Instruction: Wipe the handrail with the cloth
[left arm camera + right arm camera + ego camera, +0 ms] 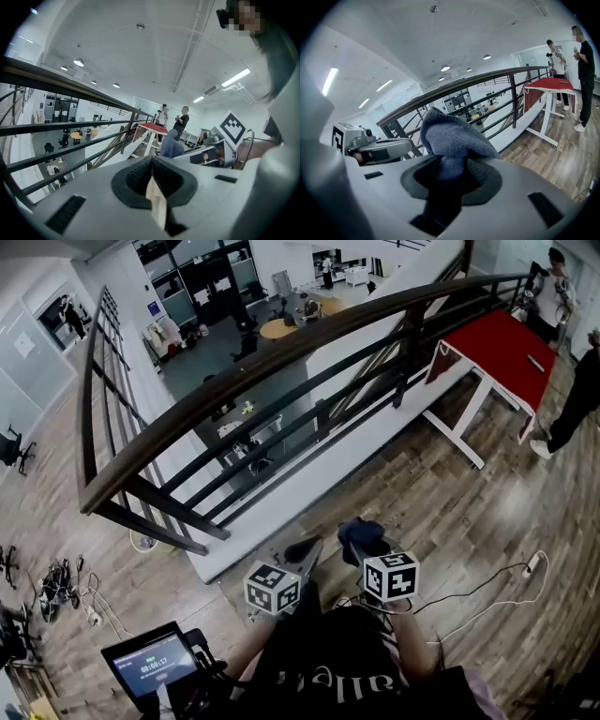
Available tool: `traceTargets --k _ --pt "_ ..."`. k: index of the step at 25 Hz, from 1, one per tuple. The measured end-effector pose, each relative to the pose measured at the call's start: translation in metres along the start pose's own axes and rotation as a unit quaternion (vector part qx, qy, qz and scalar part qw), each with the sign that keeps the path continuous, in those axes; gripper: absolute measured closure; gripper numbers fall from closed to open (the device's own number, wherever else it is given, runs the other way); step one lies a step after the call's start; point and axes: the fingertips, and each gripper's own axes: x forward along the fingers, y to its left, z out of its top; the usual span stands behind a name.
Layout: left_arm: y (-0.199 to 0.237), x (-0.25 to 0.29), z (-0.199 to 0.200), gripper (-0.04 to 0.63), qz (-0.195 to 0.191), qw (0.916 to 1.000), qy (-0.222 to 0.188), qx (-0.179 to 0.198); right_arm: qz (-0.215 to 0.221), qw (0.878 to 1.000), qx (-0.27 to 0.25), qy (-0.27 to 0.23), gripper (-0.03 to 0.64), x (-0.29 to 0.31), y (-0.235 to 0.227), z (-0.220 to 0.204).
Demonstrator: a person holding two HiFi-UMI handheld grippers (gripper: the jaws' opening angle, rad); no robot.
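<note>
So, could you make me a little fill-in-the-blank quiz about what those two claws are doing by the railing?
1. The right claw is shut on a blue-grey ____.
2. The left claw is shut and holds ____.
3. The table beyond the handrail has a ____ top.

Missing words: cloth; nothing; red.

Hand-held gripper (pixel 451 169) clamping cloth (pixel 452 136), handrail (pixel 478 79) beyond
</note>
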Motion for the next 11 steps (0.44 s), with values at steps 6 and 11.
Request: traceTargets --k 6,11 --pt "-0.003 -0.006 -0.003 0.595 0.005 1.0 0.001 0.001 0.005 1.0 -0.003 0.0 0.508 -0.003 0.005 -0.005" --pt "-0.008 -0.009 -0.011 0.595 0.006 1.0 0.002 0.002 0.008 1.0 -0.004 -0.001 0.508 -0.005 0.006 -0.012"
